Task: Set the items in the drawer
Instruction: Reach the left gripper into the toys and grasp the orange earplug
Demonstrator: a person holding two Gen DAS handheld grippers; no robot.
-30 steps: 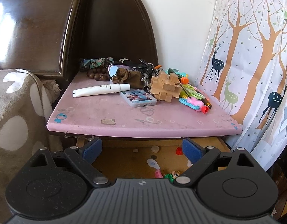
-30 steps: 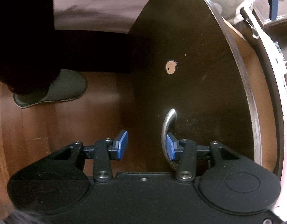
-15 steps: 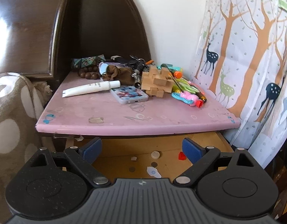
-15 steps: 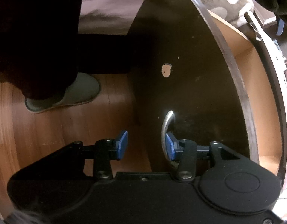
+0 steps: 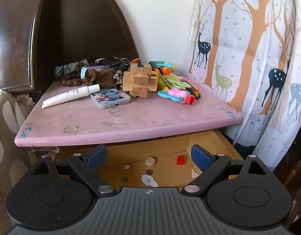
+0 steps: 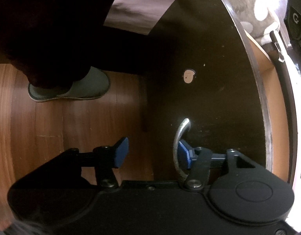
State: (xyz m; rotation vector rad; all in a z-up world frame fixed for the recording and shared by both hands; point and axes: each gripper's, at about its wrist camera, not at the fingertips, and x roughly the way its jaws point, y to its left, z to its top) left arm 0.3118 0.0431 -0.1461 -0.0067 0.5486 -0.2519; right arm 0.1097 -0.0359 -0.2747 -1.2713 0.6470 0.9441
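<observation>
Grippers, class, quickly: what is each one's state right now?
Left gripper: open, holding nothing.
Right gripper: open, one finger hooked behind the drawer handle.

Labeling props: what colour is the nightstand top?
Pink, with faint printed marks; the nightstand top shows best in the left wrist view.

pink tabletop [image 5: 130, 125] | tube [image 5: 72, 96] | phone [image 5: 110, 98] | wooden puzzle [image 5: 139, 82] | toys, blurry [image 5: 175, 95]

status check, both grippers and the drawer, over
Left gripper open, empty, above the open drawer. Right gripper open, one finger hooked behind the drawer handle. Items, wooden puzzle among them, not yet moved off the pink tabletop.
</observation>
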